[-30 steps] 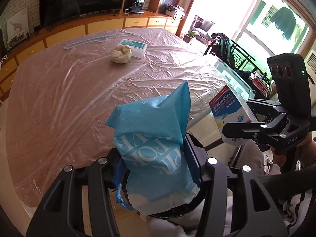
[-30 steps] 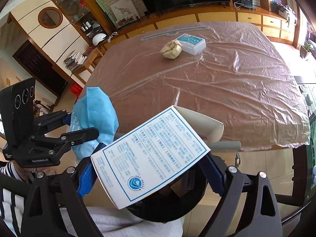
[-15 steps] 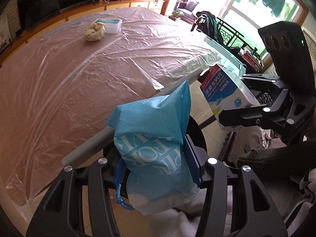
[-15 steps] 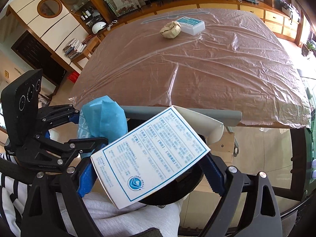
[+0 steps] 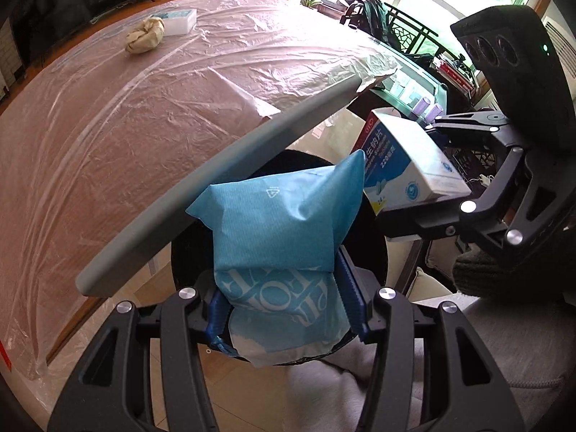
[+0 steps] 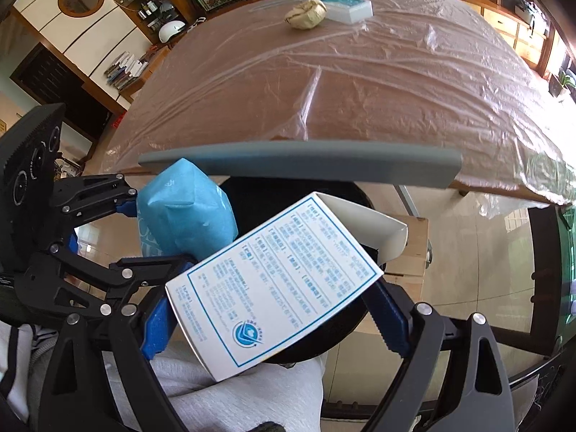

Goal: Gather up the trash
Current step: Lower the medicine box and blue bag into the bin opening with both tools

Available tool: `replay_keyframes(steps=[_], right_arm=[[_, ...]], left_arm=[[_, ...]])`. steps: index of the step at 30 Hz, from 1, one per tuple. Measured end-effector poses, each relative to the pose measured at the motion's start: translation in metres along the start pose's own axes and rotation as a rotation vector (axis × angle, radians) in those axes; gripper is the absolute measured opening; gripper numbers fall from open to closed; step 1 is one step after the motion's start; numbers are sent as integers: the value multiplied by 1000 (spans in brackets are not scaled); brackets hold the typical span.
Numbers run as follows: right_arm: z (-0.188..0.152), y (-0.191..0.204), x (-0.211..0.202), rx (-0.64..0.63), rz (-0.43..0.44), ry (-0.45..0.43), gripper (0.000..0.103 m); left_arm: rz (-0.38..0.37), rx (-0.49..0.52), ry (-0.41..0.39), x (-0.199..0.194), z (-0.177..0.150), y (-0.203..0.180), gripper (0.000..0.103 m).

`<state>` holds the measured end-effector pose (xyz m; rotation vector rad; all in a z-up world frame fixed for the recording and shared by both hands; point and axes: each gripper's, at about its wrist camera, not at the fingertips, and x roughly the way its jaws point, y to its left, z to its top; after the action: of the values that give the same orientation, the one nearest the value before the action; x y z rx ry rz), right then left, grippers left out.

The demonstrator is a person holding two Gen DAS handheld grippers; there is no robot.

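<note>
We see our left tool (image 5: pixel 284 309) partly closed on a blue packet (image 5: pixel 280 237) that stands up between the blue pads, its long axis running away from the tool, peaked end farthest out. Our right tool (image 6: pixel 273 309) stands wide and clamps a white box (image 6: pixel 277 288) across its flat printed face, open flap end pointing up and away toward the bench (image 6: pixel 360 90). Both tools tilt steeply down, side by side over a black bin (image 5: pixel 370 237) just below the bench's grey edge (image 5: pixel 216 194); a crumpled wad (image 6: pixel 306 14) lies far off on the bench.
</note>
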<state>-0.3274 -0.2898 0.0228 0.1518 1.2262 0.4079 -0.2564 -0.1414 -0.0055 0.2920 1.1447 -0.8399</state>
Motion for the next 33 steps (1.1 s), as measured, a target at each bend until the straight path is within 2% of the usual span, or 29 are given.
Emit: replay_keyframes(steps=[6, 18, 33], right_arm=[[-4, -5, 11, 30, 8, 17, 89], [0, -3, 32, -10, -37, 54, 89], [2, -10, 50, -43, -55, 108, 89]], left_arm=[[10, -12, 24, 11, -8, 2, 53], [50, 0, 70, 27, -19, 7, 53], [79, 9, 85, 36, -24, 4, 53]])
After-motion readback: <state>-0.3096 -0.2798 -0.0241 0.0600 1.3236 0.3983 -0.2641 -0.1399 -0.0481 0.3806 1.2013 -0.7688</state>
